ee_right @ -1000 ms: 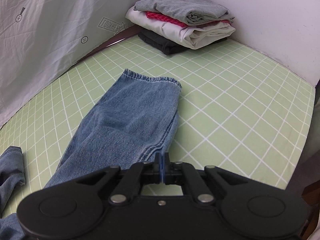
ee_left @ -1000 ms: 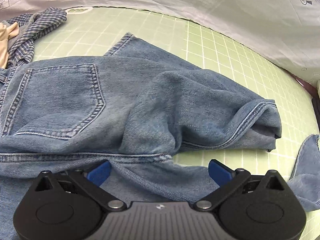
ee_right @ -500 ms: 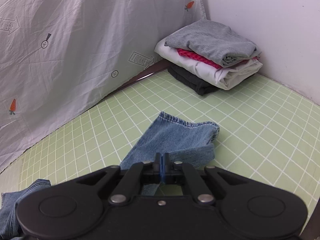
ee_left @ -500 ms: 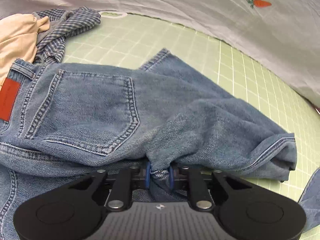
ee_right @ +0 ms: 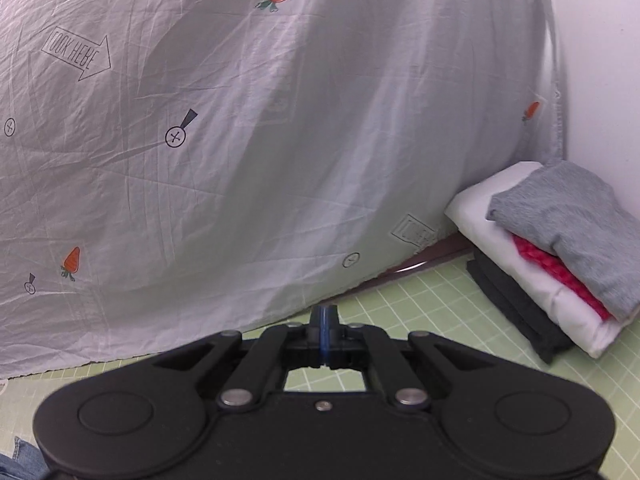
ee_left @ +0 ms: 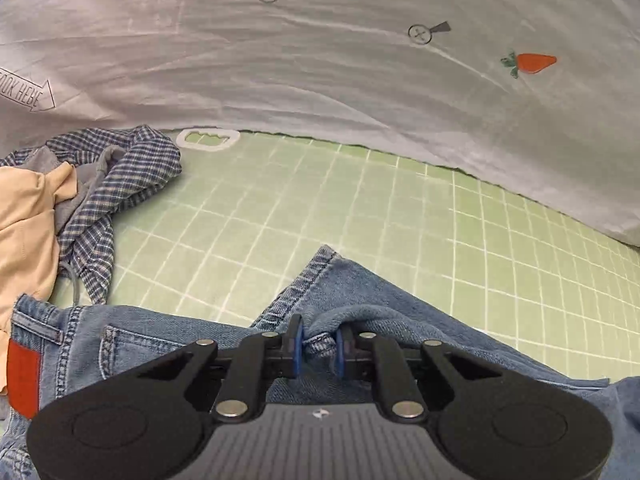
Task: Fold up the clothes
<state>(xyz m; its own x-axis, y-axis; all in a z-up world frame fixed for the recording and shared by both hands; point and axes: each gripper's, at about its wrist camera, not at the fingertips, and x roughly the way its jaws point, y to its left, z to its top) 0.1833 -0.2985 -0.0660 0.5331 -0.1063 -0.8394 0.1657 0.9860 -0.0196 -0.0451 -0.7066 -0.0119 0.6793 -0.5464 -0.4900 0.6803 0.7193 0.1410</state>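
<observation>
Blue jeans (ee_left: 400, 328) lie crumpled on the green grid mat (ee_left: 320, 208), back pocket and red waistband patch (ee_left: 22, 380) at the lower left. My left gripper (ee_left: 318, 346) is shut on a bunched fold of the denim, its blue pads pressing it from both sides. My right gripper (ee_right: 324, 334) is shut, pads together with nothing visible between them, and it points at the white sheet. Only a scrap of the jeans (ee_right: 20, 456) shows at that view's lower left corner.
A heap of unfolded clothes, plaid shirt (ee_left: 120, 176) and beige garment (ee_left: 28, 224), lies at the left. A folded stack (ee_right: 560, 256) of grey, red, white and dark items sits by the wall at the right. A white printed sheet (ee_right: 280, 140) hangs behind the mat.
My left gripper closed on a denim fold and drew it up and back. My right gripper stayed shut, rose and swung upward, so the jeans leg dropped out of its view.
</observation>
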